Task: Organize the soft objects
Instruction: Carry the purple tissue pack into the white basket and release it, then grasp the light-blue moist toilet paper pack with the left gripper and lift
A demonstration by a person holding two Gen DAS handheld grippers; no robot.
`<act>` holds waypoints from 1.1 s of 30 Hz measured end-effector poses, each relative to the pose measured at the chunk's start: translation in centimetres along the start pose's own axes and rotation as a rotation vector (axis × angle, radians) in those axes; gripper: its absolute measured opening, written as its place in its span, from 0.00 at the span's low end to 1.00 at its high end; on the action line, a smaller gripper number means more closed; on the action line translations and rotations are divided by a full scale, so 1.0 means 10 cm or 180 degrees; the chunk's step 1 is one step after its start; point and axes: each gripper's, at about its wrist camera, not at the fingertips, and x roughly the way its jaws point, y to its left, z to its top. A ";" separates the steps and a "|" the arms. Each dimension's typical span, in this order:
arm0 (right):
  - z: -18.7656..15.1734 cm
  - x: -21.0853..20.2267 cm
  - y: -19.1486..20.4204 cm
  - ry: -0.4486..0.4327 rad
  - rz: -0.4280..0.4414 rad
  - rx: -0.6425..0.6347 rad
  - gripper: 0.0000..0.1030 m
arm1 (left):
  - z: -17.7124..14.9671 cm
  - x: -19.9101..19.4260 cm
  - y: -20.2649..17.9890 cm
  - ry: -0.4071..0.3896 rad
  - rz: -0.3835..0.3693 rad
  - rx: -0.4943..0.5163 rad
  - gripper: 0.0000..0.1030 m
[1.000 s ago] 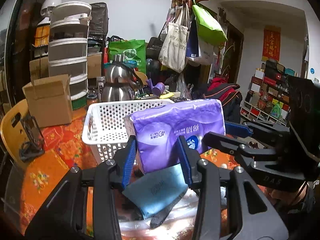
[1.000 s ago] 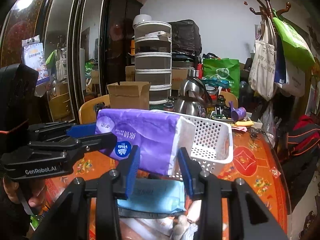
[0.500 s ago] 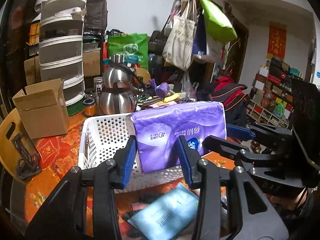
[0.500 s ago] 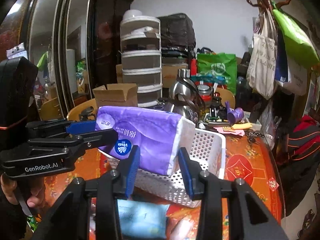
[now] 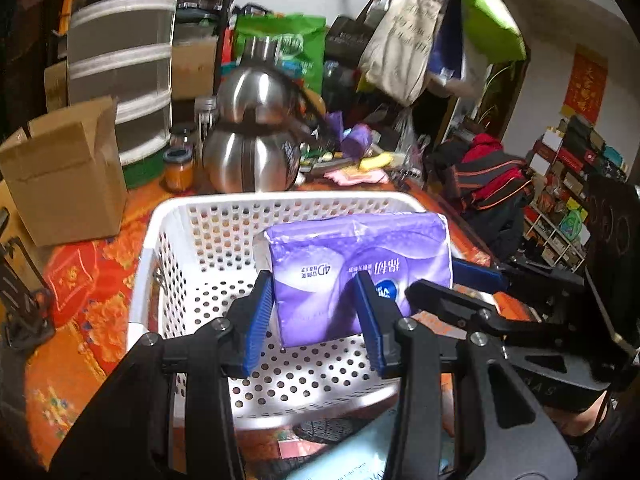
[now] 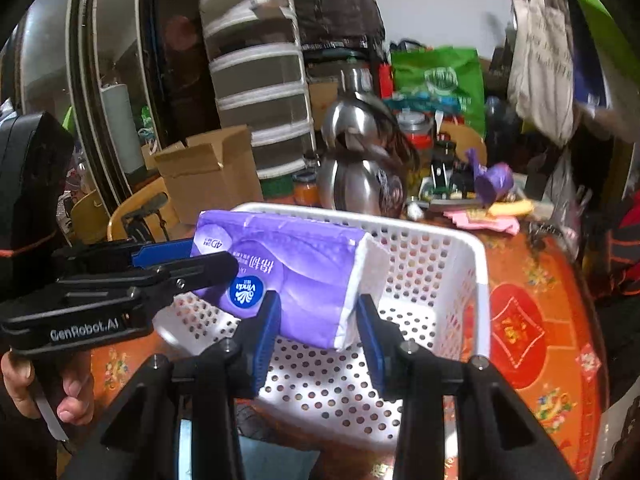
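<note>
While the purple tissue pack (image 5: pixel 356 264) is held over the white perforated basket (image 5: pixel 208 216), one end is clamped between the narrow blue jaws of the left gripper (image 5: pixel 316 312) and the other by the right gripper (image 6: pixel 318 322). Behind the basket, a steel kettle (image 5: pixel 250 152) and a cardboard box (image 5: pixel 66 168) are seen on the orange tablecloth (image 5: pixel 88 300).

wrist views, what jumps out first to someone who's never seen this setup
A purple tissue pack fills the centre, clamped at one end by the left gripper and at the other by the right gripper. It hangs just above the white perforated basket, whose floor shows nothing else. Behind, shiny steel kettles stand on the orange patterned tablecloth.
</note>
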 end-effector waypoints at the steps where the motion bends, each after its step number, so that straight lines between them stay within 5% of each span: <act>1: -0.01 0.07 -0.04 0.0040 -0.0003 0.0023 0.37 | -0.01 0.08 0.02 0.0040 0.0004 -0.0022 0.37; 9: -0.01 0.41 -0.15 0.0303 -0.0239 0.0093 0.39 | -0.03 0.47 0.17 0.0237 0.0131 -0.0251 0.42; 12: -0.01 0.30 -0.27 0.0219 -0.0302 0.0253 0.60 | -0.06 0.35 0.18 0.0159 0.0158 -0.0189 0.47; 16: -0.04 0.13 -0.38 0.0135 -0.0292 0.0367 0.62 | -0.09 0.16 0.23 0.0036 0.0136 -0.0250 0.73; 33: -0.19 -0.20 -0.18 0.0043 -0.0147 0.0340 0.68 | -0.45 -0.44 0.12 -0.0172 0.0199 -0.0210 0.77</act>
